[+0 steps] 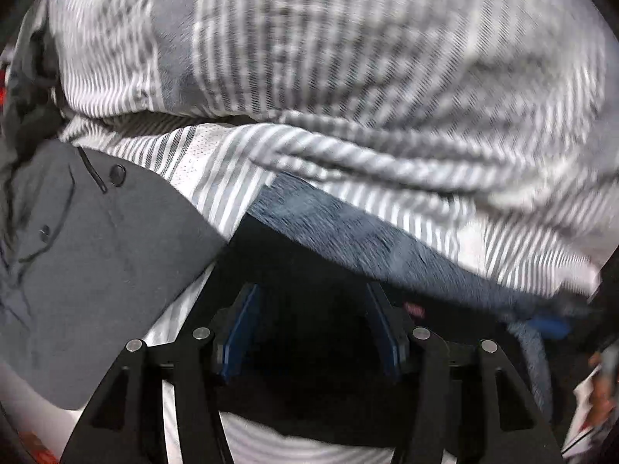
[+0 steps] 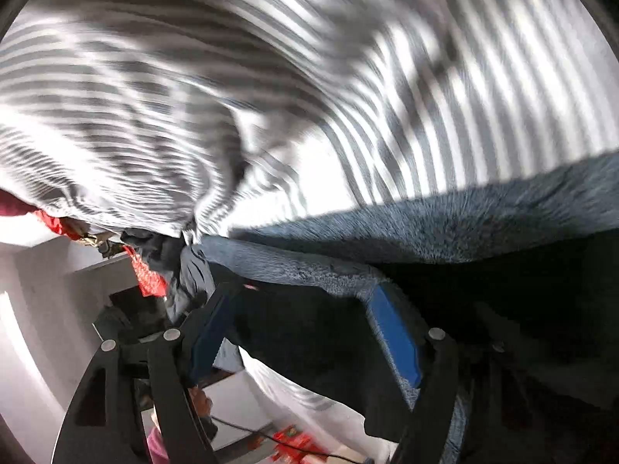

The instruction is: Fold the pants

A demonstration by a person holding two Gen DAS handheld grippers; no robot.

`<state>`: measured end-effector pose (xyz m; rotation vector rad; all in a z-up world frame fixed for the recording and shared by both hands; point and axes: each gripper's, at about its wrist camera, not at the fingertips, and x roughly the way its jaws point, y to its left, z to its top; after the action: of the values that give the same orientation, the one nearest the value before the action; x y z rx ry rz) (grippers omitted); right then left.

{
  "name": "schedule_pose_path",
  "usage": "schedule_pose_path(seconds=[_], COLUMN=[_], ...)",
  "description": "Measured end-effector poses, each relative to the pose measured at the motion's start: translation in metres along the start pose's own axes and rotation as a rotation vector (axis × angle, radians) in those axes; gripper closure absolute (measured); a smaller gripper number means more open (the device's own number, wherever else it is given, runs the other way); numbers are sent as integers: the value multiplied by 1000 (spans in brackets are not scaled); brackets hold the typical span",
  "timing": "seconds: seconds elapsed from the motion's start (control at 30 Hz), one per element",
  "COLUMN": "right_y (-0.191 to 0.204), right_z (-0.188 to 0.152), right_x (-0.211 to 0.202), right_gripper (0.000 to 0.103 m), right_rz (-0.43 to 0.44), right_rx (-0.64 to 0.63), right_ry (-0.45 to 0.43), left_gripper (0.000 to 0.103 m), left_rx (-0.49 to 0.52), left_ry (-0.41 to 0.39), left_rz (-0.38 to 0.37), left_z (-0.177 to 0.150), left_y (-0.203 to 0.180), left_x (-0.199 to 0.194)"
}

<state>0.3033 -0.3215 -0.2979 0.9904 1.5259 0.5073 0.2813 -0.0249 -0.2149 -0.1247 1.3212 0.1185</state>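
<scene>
A: Where are the pants?

B: A fuzzy blue-grey garment (image 1: 348, 232), likely the pants, lies just ahead of the left gripper (image 1: 309, 324) and runs off to its right. In the right wrist view the same fuzzy cloth (image 2: 445, 228) stretches across in front of the right gripper (image 2: 305, 332) and drapes over its right finger (image 2: 398, 336).

A: And the grippers themselves?

B: The left one stands spread, its blue pads (image 1: 241, 328) well apart, with dark cloth (image 1: 309, 348) lying in the gap. I cannot tell whether that dark cloth belongs to the pants. The right one is also spread wide, and dark fabric (image 2: 309, 348) hangs between its fingers, not pinched.

A: What lies around them?

B: Beyond the fuzzy cloth, a grey-and-white striped sheet (image 1: 348, 77) fills everything ahead of the left gripper, rumpled and blurred. To that gripper's left lies a smooth grey garment (image 1: 96, 270) with a button (image 1: 117, 174) and a pocket seam. Left of the right gripper, red cloth (image 2: 147, 274) sits under the striped sheet's (image 2: 271, 77) edge.
</scene>
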Motion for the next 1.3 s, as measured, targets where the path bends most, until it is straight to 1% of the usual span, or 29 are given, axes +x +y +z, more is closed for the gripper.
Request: schedule_pose_path(seconds=[0.03,0.1,0.13,0.17,0.2,0.27,0.33,0.37,0.4,0.43,0.47,0.53,0.6,0.63,0.7,0.8,0.87,0.9,0.93,1.03,1.13,1.2,1.3], right_y=[5,18,20,19,16,5,-13,-20,-29,-34,-37,-36,-34,-35,-46,-62,-75,-83,-90,-120,-153,-177,-204], right_z=[-3,-18,-27,-36,-48,-60,-66,-66,-63,-62,-64,-70,-86,-96,-122,-175,-211,-235,-249,-302,-334,-356,-374], right_x=[-7,-18,-19,-18,-11,-1,13,15,14,10,-1,-23,-51,-65,-91,-117,-131,-139,-148,-173,-189,-203,-215], right_gripper=[26,26,26,26,26,26,27,36,52,55,55,50,28,25,25,25,25,25,25,25,25,25,25], right_rz=[-1,41,68,83,84,57,-45,-91,-130,-131,-107,-119,-158,-174,-179,-190,-210,-222,-232,-306,-350,-396,-439], right_rx=[-21,-57,-63,-62,-58,-59,-51,-49,-46,-30,-5,-10,-34,-28,9,72,109,134,147,218,304,348,380], right_ry=[-17,-26,-13,9,50,94,108,97,79,65,30,-42,-119,-154,-207,-280,-316,-334,-344,-382,-417,-438,-437], left_gripper=[46,46,46,46,46,46,44,40,31,29,29,29,29,29,29,29,29,29,29,29,29,29,29], left_rx=[38,109,151,171,186,196,238,252,264,281,298,329,338,346,376,440,480,501,524,593,650,671,681], left_ry=[10,31,47,61,82,90,75,69,62,62,60,63,66,62,51,40,45,54,65,89,90,111,144], left_rz=[9,7,10,10,3,3,65,77,78,78,87,91,66,45,14,-45,-89,-107,-123,-166,-203,-208,-196], left_z=[-7,-22,-32,-38,-46,-54,-62,-64,-66,-67,-69,-73,-76,-80,-86,-107,-122,-131,-140,-173,-196,-206,-223], left_y=[-11,-30,-44,-52,-62,-76,-87,-89,-91,-94,-96,-101,-104,-107,-117,-141,-156,-164,-172,-198,-218,-226,-245], left_x=[0,3,8,12,20,28,37,39,40,40,39,34,26,20,6,-13,-23,-25,-28,-39,-46,-41,-35])
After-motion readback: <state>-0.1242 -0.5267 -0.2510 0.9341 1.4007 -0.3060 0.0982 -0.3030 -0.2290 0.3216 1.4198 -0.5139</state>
